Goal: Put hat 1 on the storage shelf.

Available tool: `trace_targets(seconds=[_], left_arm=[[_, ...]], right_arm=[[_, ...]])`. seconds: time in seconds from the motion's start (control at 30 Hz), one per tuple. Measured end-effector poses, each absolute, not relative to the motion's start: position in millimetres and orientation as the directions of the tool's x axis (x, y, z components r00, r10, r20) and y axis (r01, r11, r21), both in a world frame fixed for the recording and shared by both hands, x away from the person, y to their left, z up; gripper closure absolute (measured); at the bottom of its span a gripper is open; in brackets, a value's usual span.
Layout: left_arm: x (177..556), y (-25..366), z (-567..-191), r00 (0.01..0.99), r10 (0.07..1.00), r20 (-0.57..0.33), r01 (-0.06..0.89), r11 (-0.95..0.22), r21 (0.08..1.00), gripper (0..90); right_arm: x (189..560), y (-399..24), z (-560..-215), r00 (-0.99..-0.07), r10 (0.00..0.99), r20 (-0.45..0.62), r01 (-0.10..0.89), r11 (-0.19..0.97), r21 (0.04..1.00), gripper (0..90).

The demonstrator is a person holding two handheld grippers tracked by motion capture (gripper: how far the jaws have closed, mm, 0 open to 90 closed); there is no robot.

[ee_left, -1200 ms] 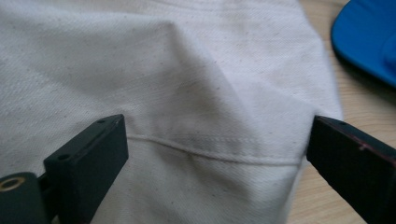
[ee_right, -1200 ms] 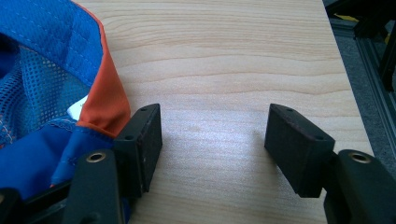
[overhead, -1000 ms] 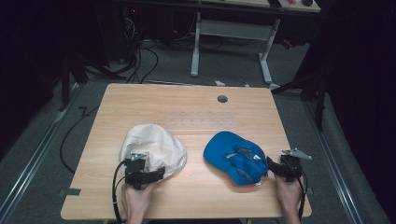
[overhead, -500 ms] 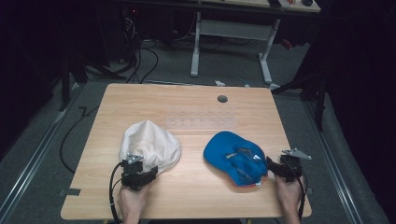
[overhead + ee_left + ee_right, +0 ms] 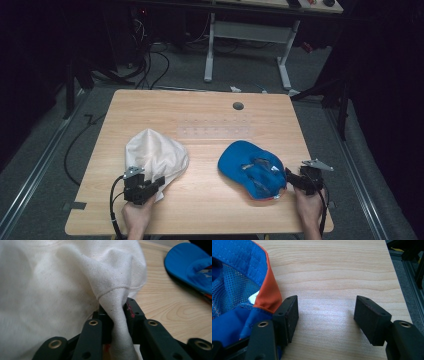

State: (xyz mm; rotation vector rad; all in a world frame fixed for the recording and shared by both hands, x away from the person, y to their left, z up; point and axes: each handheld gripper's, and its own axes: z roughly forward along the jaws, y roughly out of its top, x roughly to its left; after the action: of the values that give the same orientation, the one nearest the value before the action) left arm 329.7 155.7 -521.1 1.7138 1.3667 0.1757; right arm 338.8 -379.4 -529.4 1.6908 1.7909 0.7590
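Observation:
A white cloth cap point(image 5: 156, 156) lies on the left half of the wooden table point(image 5: 210, 125). My left gripper point(image 5: 156, 184) is shut on a pinched fold at its near edge; in the left gripper view that fold of the white cap point(image 5: 117, 315) runs down between the jaws. A blue cap point(image 5: 252, 170) with mesh lining and an orange inner edge lies upside down at the right. My right gripper point(image 5: 290, 177) stands open just right of it, with bare wood between its pads and the blue cap point(image 5: 239, 280) touching the outside of its left jaw.
The table's near edge runs just below both hands and its right edge is close to the right gripper. A round cable hole point(image 5: 238, 106) sits near the far edge. Beyond the table stand a white desk frame point(image 5: 250, 45) and cables on the floor.
My left gripper has pulled toward the near edge with the white cap's edge in it, drawing the cap into a narrower, stretched shape. The right gripper and blue cap have stayed put.

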Motion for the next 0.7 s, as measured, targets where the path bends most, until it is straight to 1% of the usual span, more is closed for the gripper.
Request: trace_targets(seconds=[0.17,0.43,0.7], left_arm=[[330,157,-510,0.419,0.824,-0.383,0.681,-0.006,0.733,82.2],[333,158,-499,0.458,0.809,-0.368,0.669,-0.041,0.742,82.8],[334,157,-488,0.505,0.807,-0.307,0.641,-0.113,0.759,82.9]], right_arm=[[339,-380,-530,-0.053,0.998,-0.017,0.683,0.049,0.729,36.4],[339,-380,-530,-0.054,0.998,-0.018,0.683,0.05,0.729,36.4],[339,-380,-530,-0.055,0.998,-0.018,0.683,0.051,0.729,36.4]])
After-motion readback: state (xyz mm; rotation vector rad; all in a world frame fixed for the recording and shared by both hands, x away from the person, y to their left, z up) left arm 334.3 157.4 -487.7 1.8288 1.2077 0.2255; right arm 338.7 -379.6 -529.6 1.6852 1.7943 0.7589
